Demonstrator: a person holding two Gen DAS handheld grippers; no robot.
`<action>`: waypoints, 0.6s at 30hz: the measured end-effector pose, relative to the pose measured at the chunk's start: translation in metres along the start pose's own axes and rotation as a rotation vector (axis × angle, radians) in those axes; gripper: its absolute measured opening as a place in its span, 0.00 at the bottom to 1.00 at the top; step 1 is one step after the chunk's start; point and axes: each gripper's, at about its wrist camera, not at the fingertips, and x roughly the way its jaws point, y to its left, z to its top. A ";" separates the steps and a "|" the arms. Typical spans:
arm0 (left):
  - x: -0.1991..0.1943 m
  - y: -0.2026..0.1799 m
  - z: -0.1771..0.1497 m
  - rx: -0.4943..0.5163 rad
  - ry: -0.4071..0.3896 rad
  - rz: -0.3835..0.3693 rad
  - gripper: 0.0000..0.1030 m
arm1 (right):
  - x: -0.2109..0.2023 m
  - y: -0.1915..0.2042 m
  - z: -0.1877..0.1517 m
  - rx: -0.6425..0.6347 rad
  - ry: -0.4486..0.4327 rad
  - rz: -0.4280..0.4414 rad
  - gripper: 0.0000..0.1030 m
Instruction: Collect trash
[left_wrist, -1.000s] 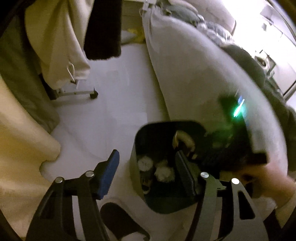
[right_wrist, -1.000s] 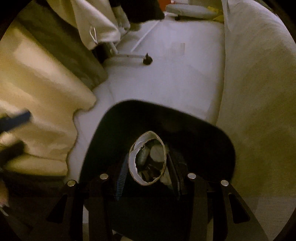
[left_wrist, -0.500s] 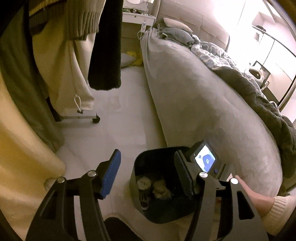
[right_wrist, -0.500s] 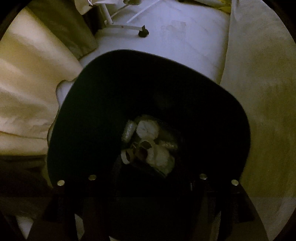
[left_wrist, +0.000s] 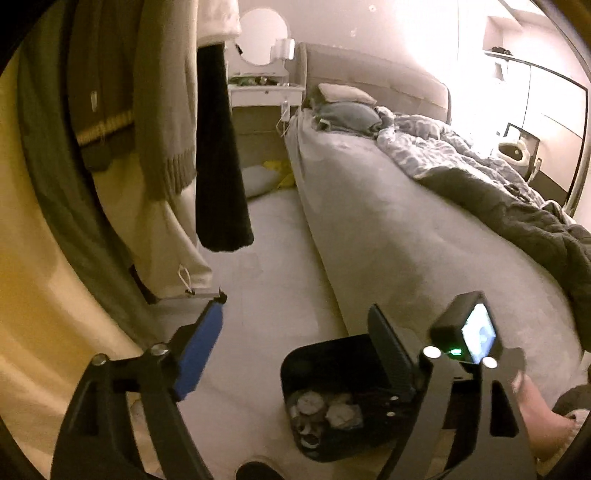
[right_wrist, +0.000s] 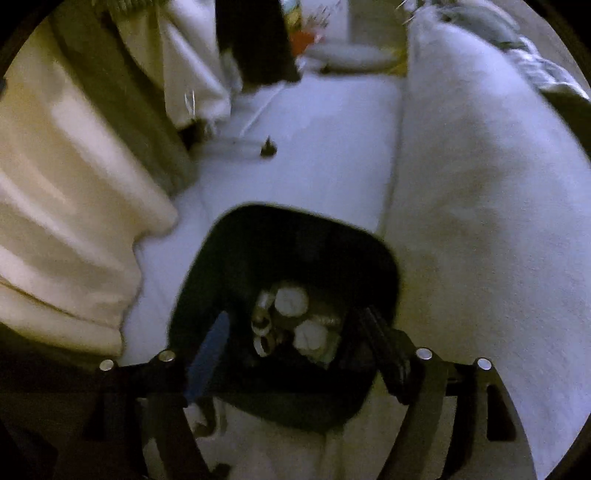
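the cardboard tube (right_wrist: 264, 328) has just been dropped into the black bin (right_wrist: 295, 236) at six o'clock; both the right gripper (right_wrist: 291, 343) and the left gripper (left_wrist: 295, 343) have been opened and are empty.

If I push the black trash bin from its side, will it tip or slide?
The black trash bin looks taller than wide, so a high push may tip it. It holds only some crumpled paper, so it is probably light and may slide on the smooth floor.
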 end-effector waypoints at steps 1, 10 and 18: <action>-0.005 -0.003 0.002 -0.006 -0.012 -0.010 0.90 | -0.016 0.000 -0.003 0.003 -0.028 -0.016 0.75; -0.068 -0.046 -0.023 -0.001 -0.120 0.023 0.96 | -0.148 -0.020 -0.049 0.028 -0.243 -0.179 0.90; -0.099 -0.064 -0.039 0.056 -0.154 0.038 0.97 | -0.250 -0.058 -0.120 0.136 -0.442 -0.286 0.97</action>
